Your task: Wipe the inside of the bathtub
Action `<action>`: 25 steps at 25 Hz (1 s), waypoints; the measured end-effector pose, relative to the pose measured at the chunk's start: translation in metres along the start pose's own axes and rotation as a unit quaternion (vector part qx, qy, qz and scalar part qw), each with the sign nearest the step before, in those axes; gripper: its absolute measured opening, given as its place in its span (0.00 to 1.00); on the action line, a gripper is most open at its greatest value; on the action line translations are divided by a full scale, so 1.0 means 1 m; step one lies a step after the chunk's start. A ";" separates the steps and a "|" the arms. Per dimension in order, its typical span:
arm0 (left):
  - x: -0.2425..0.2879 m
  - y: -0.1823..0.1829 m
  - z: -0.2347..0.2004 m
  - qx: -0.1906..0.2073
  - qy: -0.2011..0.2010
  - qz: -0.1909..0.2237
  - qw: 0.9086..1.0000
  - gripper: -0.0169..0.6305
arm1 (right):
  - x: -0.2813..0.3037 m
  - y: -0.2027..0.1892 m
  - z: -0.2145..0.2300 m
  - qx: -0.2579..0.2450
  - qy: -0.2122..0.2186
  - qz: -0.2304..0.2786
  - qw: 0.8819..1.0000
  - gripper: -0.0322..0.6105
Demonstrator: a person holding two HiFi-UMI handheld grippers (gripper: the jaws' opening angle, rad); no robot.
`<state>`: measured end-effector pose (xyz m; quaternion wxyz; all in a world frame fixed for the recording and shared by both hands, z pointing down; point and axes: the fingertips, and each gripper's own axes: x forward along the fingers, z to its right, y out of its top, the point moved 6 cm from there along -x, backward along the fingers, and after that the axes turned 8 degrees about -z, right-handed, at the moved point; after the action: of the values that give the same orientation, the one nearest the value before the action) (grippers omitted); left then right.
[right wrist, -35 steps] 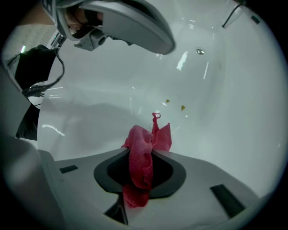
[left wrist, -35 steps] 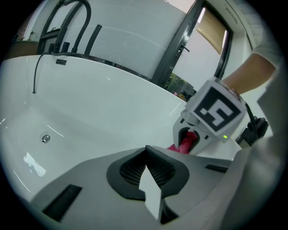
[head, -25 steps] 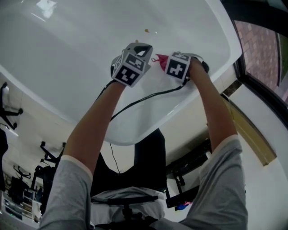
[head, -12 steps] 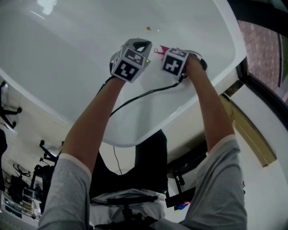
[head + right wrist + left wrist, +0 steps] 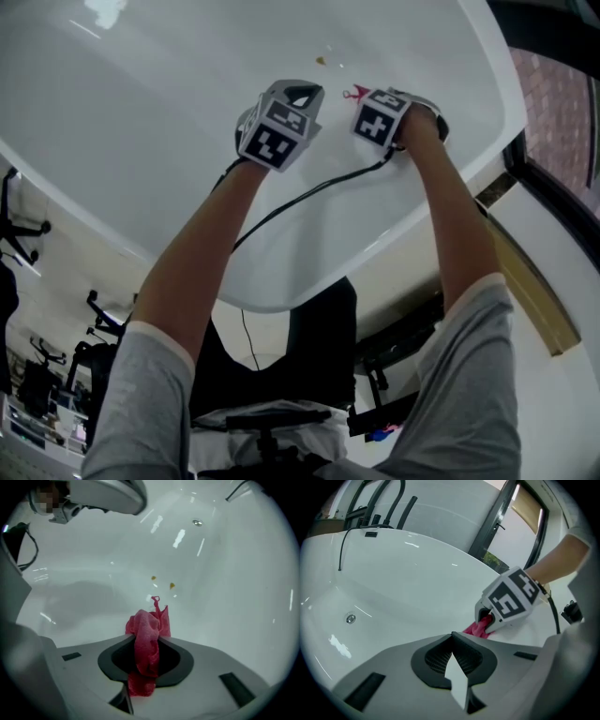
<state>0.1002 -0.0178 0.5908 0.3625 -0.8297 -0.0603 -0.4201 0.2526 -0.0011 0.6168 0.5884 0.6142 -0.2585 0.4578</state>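
Note:
The white bathtub [image 5: 141, 141] fills the head view, and both grippers hover over its inner floor. My right gripper [image 5: 368, 97] is shut on a red cloth [image 5: 146, 637], which bunches between the jaws and sticks out ahead toward the tub floor. A few brown specks [image 5: 171, 585] lie on the floor just beyond the cloth's tip. My left gripper [image 5: 296, 96] is beside the right one, on its left. Its jaws are shut with nothing between them in the left gripper view [image 5: 452, 638]. That view also shows the right gripper [image 5: 511, 599] with the red cloth [image 5: 479, 627] hanging from it.
A round drain [image 5: 350, 618] sits in the tub floor and dark faucet pipes [image 5: 370, 508] rise at the far rim. A black cable [image 5: 300, 202] runs from the grippers over the near rim. A dark window frame [image 5: 525, 159] stands to the right of the tub.
Both grippers have moved forward over the tub floor, closer to the brown specks. The red cloth stays in the right gripper, and less of it shows past the cube.

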 end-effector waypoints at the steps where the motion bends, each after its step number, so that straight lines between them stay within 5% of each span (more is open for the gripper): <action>1: 0.000 0.000 -0.002 0.000 0.002 -0.001 1.000 0.03 | 0.004 -0.004 0.012 0.017 -0.013 -0.005 1.000 0.19; 8: 0.009 -0.004 -0.019 -0.010 0.011 -0.003 1.000 0.03 | 0.010 0.019 -0.002 0.015 0.003 0.029 0.999 0.18; 12: 0.010 -0.009 -0.028 -0.055 0.019 -0.001 0.998 0.03 | 0.005 0.054 -0.055 -0.057 0.049 0.052 0.996 0.18; 15: 0.010 -0.013 -0.035 -0.049 0.021 -0.005 0.999 0.03 | 0.009 0.069 -0.064 -0.084 0.062 0.056 0.993 0.18; 17: 0.010 -0.015 -0.040 -0.047 0.023 -0.005 0.999 0.03 | 0.018 0.069 -0.050 -0.062 0.062 0.060 0.994 0.19; 22: 0.020 -0.017 -0.042 -0.044 0.020 -0.001 0.999 0.03 | 0.041 0.042 0.029 0.022 -0.019 0.020 0.999 0.19; 25: 0.025 -0.024 -0.043 -0.040 0.023 -0.004 0.999 0.03 | 0.051 0.038 0.047 0.050 -0.023 0.008 0.998 0.19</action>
<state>0.0779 -0.0335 0.6391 0.3288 -0.8332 -0.0387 -0.4429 0.2547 -0.0421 0.6848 0.5474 0.6508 -0.2539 0.4608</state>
